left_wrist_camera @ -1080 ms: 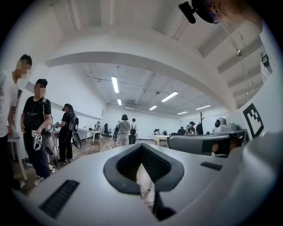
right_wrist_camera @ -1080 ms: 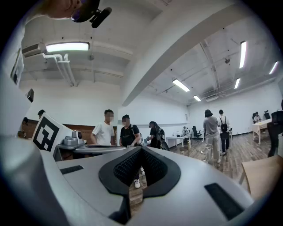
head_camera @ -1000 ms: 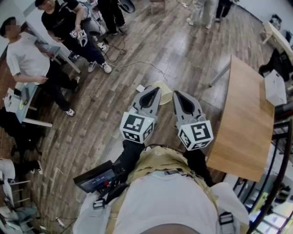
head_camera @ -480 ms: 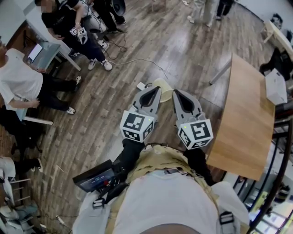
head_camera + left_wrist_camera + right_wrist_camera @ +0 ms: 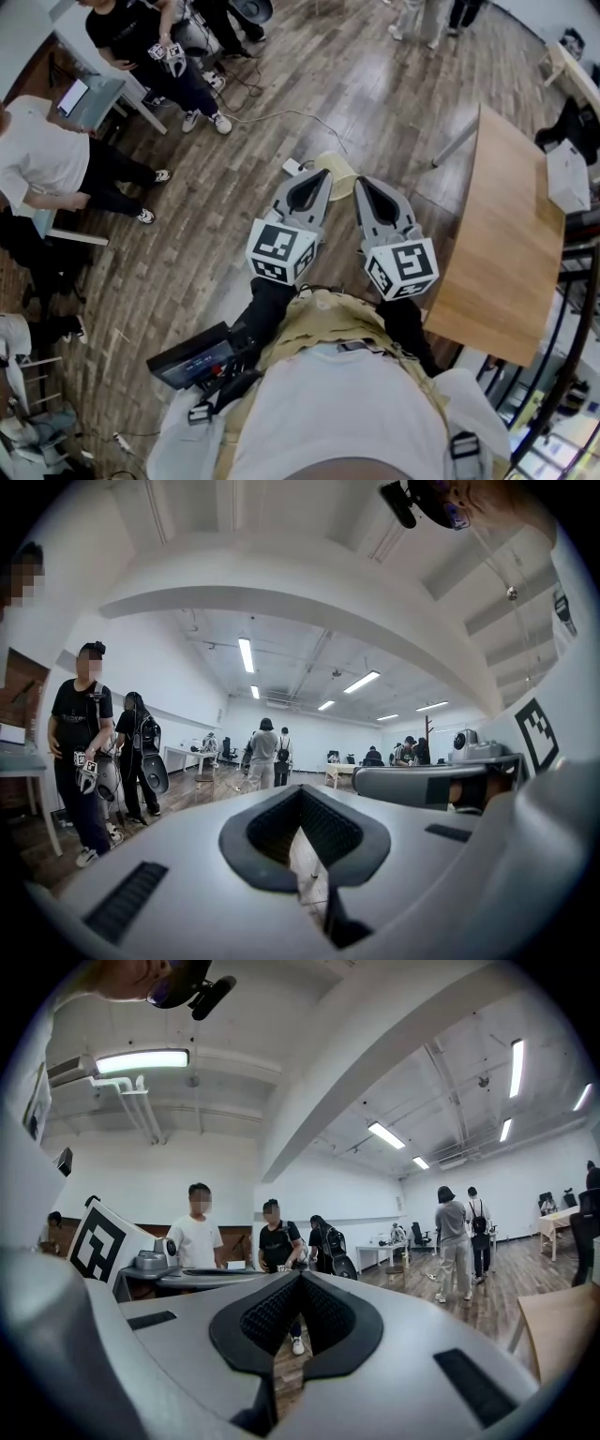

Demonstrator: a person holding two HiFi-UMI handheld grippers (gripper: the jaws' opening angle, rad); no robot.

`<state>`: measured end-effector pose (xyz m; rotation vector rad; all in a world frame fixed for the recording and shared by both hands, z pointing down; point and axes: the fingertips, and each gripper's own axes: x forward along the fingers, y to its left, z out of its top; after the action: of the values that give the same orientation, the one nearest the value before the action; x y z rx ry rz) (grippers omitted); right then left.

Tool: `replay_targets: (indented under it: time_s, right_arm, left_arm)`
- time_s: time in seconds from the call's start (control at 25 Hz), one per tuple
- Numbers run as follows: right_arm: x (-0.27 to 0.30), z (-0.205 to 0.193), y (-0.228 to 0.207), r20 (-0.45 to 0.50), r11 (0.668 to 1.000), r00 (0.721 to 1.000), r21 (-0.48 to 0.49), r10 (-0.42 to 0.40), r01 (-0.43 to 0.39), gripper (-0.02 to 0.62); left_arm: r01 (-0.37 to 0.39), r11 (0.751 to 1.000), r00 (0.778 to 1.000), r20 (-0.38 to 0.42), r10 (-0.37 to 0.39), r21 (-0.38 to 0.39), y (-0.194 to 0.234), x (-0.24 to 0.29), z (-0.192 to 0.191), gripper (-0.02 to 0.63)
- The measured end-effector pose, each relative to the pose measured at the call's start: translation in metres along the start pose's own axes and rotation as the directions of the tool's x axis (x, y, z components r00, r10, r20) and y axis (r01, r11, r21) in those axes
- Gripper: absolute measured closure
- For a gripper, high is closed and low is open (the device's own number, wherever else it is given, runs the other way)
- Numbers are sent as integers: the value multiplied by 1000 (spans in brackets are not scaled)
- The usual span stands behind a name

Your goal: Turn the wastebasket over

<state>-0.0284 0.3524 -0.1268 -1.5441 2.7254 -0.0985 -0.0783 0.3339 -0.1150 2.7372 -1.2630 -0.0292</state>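
Now the left gripper (image 5: 318, 174) and the right gripper (image 5: 362, 183) are hovering level, both with jaws fully together and holding nothing. The wastebasket (image 5: 337, 172) is sitting on the floor (image 5: 225, 216) under their tips. Reaching down with the 2 grippers closed is risking only pushing it away.

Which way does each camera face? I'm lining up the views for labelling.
Head view: on the person's head, steeply down at floor, wastebasket; shows torso, arms, left gripper, right gripper.
Left gripper view: on left gripper, level along its shut jaws into the room.
Right gripper view: same, on right gripper.
Shared: both gripper views show two people from behind.
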Motion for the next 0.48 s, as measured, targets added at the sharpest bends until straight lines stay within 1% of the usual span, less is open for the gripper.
replay_targets:
  time_s: [0.16, 0.36, 0.48]
  right_arm:
    - [4, -6, 6, -11, 1000, 1000, 9, 0, 0, 575]
    - [7, -8, 20, 9, 1000, 1000, 17, 17, -17, 575]
    - [12, -15, 30, -6, 1000, 1000, 17, 20, -20, 575]
  left_arm:
    - [-13, 1000, 1000, -5, 12, -14, 9, -7, -4, 606]
    - [-29, 999, 1000, -10, 29, -29, 19, -19, -9, 606]
    - [-33, 999, 999, -18, 33, -41, 26, -26, -16, 606]
